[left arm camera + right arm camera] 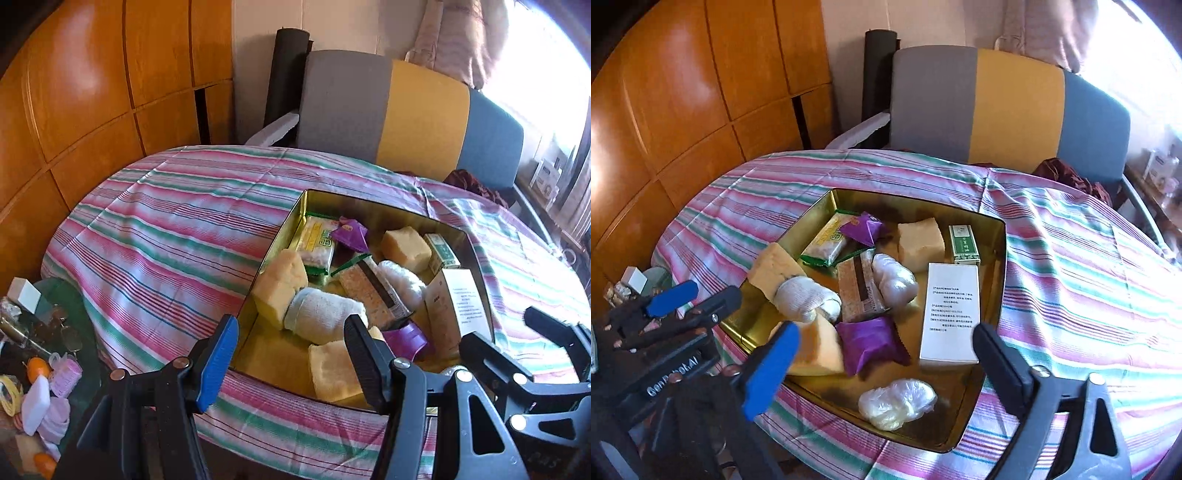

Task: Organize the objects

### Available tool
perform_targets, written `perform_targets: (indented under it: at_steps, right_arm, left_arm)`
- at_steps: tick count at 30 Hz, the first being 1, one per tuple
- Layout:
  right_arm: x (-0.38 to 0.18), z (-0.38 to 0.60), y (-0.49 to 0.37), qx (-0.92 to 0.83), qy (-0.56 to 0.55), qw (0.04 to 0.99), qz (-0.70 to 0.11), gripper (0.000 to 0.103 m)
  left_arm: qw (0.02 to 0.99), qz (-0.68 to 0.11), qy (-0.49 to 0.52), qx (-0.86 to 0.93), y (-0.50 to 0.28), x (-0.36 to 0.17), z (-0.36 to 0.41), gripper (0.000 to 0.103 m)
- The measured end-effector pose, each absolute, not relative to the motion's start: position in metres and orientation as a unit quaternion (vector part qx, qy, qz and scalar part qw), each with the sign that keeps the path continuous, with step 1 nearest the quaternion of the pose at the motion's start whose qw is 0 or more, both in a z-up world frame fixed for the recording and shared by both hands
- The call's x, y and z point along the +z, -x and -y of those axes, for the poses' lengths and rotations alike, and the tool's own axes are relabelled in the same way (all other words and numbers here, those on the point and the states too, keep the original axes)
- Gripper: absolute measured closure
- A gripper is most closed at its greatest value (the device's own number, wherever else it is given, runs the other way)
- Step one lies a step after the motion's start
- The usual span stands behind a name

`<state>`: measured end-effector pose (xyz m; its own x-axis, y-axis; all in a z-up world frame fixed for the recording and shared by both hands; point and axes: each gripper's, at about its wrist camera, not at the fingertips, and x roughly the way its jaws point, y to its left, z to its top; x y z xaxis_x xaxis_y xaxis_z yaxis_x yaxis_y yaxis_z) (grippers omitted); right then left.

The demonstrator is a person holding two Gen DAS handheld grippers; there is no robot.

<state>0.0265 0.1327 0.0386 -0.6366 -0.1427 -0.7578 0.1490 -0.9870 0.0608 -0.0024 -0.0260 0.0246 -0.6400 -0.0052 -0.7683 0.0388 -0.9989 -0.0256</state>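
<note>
Nearest in the right wrist view, the right gripper (pixel 886 354) hangs over the near edge of the gold tin (pixel 997 236) with its jaws spread wide and nothing between them. Just past its fingertips, at the tin's near corner, lies a clear plastic-wrapped bundle (pixel 897 404) on the bare bottom, apart from both fingers.

The left gripper (pixel 291 350) sits at the tin's near-left rim, its jaws parted and gripping nothing; a rolled white cloth (pixel 325 314) lies in the tin just beyond the gap, and I cannot tell whether the dark finger touches it.

The tin rests on the bench, which is covered by a pink, green and white striped cloth (pixel 1089 295). Inside the tin, from near to far: a purple sachet (pixel 871 345) beside a yellow sponge block (pixel 816 354), a white carton with printed text (pixel 951 317), a brown-striped wrapped bar (pixel 860 290), and a second plastic-wrapped bundle (pixel 894 277). Farther back are another sponge block (pixel 919 240), a small green and white box (pixel 964 243), a green-edged snack packet (pixel 827 243) and a second purple sachet (pixel 864 227).

Behind the bench stands a chair (pixel 1015 107) with a grey, yellow and blue back, and orange wooden panelling (pixel 683 92) fills the left.
</note>
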Motion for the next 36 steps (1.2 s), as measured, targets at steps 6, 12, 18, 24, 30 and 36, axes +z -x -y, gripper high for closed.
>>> perform_targets:
  at_steps: [6, 12, 18, 24, 30, 36]
  right_arm:
    - [0.043, -0.135, -0.026, -0.907, -0.419, 0.034, -0.008, 0.000]
    - [0.044, -0.139, -0.023, -0.907, -0.421, -0.001, 0.002, 0.000]
    - [0.046, -0.139, -0.021, -0.908, -0.419, -0.031, 0.007, 0.000]
    - [0.042, -0.142, -0.019, -0.905, -0.423, -0.038, 0.011, 0.000]
    - [0.041, -0.142, -0.017, -0.905, -0.422, -0.056, -0.002, 0.000]
    - [0.041, -0.141, -0.018, -0.908, -0.415, -0.057, -0.010, 0.000]
  left_arm:
    - [0.020, -0.006, -0.429, -0.903, 0.003, 0.025, 0.023, 0.043]
    - [0.028, 0.000, -0.433, -0.901, 0.003, 0.026, 0.025, 0.043]
    - [0.012, 0.008, -0.454, -0.891, 0.004, 0.020, 0.020, 0.043]
    - [0.014, 0.023, -0.452, -0.891, 0.002, 0.020, 0.014, 0.043]
    - [0.009, 0.006, -0.458, -0.889, 0.002, 0.019, 0.016, 0.043]
    - [0.025, -0.002, -0.440, -0.898, -0.003, 0.023, 0.020, 0.043]
